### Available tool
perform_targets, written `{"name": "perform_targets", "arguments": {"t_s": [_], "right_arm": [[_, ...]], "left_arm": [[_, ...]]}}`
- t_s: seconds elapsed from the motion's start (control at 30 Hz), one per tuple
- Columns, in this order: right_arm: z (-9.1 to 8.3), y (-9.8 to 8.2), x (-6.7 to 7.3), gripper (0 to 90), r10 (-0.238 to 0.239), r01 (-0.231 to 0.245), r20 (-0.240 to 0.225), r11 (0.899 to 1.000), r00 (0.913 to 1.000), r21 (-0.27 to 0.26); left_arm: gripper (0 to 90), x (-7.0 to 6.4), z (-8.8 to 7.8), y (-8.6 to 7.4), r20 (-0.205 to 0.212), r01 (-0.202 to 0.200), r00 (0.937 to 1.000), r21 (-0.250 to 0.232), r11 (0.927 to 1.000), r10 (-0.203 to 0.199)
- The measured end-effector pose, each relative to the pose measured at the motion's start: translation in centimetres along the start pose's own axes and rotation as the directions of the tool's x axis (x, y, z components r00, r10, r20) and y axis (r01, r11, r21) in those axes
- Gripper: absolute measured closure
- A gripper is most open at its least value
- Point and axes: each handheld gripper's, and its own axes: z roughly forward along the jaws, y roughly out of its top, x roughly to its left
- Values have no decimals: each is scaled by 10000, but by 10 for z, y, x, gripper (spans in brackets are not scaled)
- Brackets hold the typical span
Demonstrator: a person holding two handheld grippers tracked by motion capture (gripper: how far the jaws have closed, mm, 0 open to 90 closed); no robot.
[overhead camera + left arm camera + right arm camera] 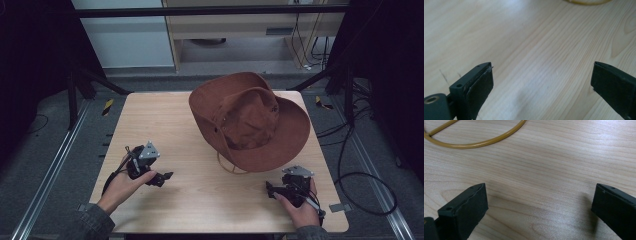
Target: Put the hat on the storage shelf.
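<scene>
1. While the brown hat (250,120) lies tilted on the far right part of the worktop (165,125), crown up and brim spread wide, both tongs sit low near the front edge, well apart from it. The left tongs (161,178) and the right tongs (272,190) both stand spread wide with nothing between their jaws, as each gripper view confirms.

2. Because the brim is soft and floppy, a pinch at one edge likely lets the rest sag or fold, and the hat may drag across the wood instead of lifting cleanly.

3. If the right tongs close near the chin cord (484,141), which loops on the wood just in front of the brim, they may catch only the cord; the hat would then swing or slip free.

4. Since the cord is thin and lies flat, the jaws could scrape the surface and miss it altogether.

5. Should one hand pull before the other has a hold, the hat may twist and slide toward the right edge, which its brim already nears.

6. As the crown is dented, squeezing it would probably crush it further.
</scene>
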Motion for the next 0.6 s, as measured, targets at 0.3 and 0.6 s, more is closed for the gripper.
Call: {"name": "perform_targets", "arguments": {"t_s": [0.3,0.6], "right_arm": [[0,0,0,6,-7,7,0,10000,10000,-7],[0,0,0,5,-1,1,1,10000,10000,-1]], "left_arm": [[41,6,9,-33,-54,619,9981,250,9978,-618],[40,18,14,-55,-371,1148,9929,409,9925,-1133]]}}
